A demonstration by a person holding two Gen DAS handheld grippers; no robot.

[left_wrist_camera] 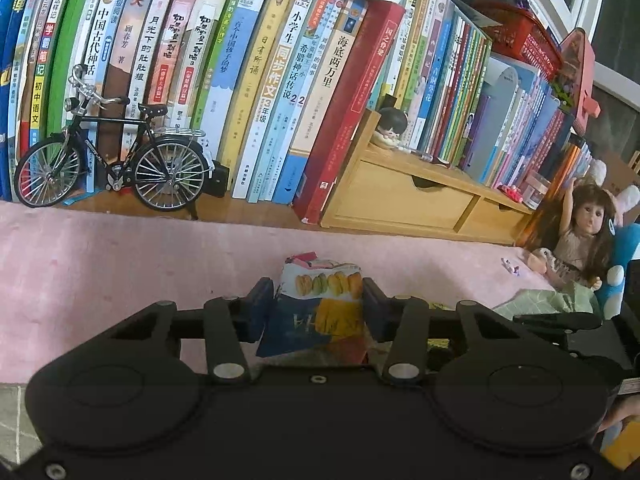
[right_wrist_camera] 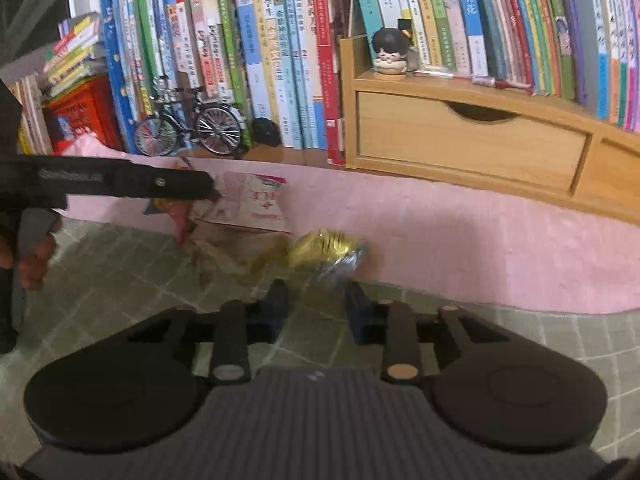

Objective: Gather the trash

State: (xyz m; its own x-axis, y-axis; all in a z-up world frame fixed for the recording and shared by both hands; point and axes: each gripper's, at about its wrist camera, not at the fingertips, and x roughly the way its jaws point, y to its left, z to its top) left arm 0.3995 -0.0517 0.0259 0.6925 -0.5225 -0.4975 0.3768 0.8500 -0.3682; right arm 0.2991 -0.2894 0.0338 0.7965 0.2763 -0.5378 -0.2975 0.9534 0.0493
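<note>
In the left wrist view my left gripper is shut on a crumpled snack wrapper printed with macarons, held over the pink cloth. From the right wrist view the left gripper reaches in from the left, with coloured wrapper at its tip. My right gripper stands open just above the grey checked mat, nothing between its fingers. A crumpled gold foil wrapper lies right in front of it at the pink cloth's edge. More brownish wrapper scraps lie to the left of the foil.
Rows of upright books line the back, with a model bicycle in front of them. A wooden drawer unit carries a small figurine. A doll sits at the right. A person's hand grips the left tool.
</note>
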